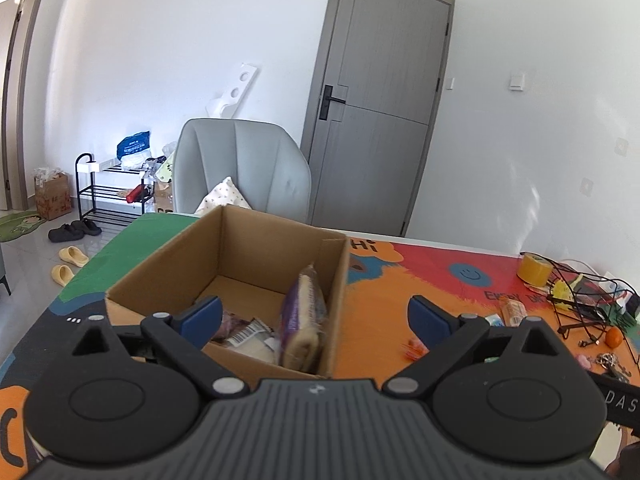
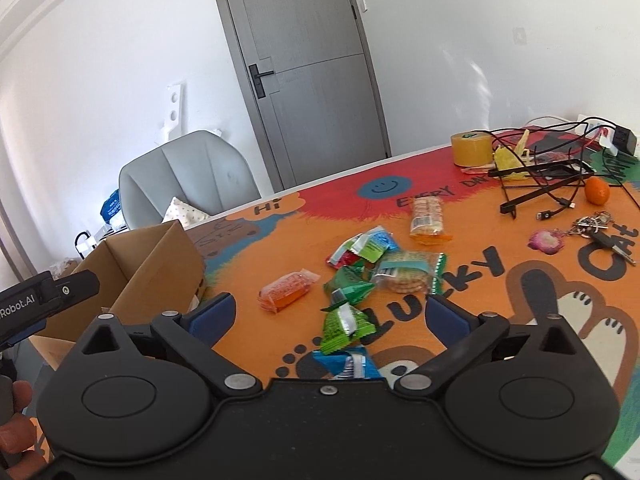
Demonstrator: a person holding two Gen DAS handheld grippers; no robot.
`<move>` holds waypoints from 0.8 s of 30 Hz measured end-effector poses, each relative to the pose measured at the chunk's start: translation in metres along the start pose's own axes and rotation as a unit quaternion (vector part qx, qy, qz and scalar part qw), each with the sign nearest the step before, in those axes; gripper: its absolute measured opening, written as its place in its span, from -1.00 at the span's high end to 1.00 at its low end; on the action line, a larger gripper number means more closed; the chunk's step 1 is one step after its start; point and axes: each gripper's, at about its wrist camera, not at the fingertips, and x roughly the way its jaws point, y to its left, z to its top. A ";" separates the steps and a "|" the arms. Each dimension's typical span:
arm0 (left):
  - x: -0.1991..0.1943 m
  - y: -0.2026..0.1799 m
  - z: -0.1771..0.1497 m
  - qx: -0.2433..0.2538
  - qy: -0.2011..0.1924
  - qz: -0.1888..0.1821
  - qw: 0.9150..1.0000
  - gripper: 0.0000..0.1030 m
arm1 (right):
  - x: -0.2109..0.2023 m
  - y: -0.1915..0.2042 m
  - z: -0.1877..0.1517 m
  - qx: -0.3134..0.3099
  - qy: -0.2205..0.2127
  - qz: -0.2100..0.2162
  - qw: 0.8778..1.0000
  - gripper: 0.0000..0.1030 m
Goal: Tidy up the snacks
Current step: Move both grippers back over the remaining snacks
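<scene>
Two grippers: we are holding the left gripper (image 1: 314, 314) and right gripper (image 2: 328, 318) spread, pinching nothing.
Snacks (image 2: 362, 276): lying mid-frame on the mat (image 2: 500, 312).
Box (image 1: 240, 256): sitting centre-frame, holding a purple packet (image 1: 302, 316).

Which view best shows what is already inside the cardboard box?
The left wrist view: it looks down into the cardboard box, showing a purple packet against its right wall and wrappers on its floor. The right wrist view shows only the box's outside and flap.

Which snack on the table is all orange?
The orange packet, lying alone on the mat left of the green wrappers. The others nearby are green, blue or red, or clear packs showing pale crackers.
</scene>
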 end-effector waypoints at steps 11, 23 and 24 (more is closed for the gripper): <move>0.003 -0.026 -0.009 0.016 0.011 -0.020 1.000 -0.91 | -0.002 -0.030 -0.003 0.014 0.002 -0.019 1.000 -0.99; 0.016 -0.056 -0.022 0.048 0.021 -0.021 0.998 -0.99 | 0.003 -0.064 -0.010 0.037 0.012 -0.038 0.999 -0.99; 0.017 -0.058 -0.022 0.051 0.018 -0.018 0.998 -0.99 | 0.004 -0.066 -0.011 0.038 0.012 -0.040 0.998 -0.99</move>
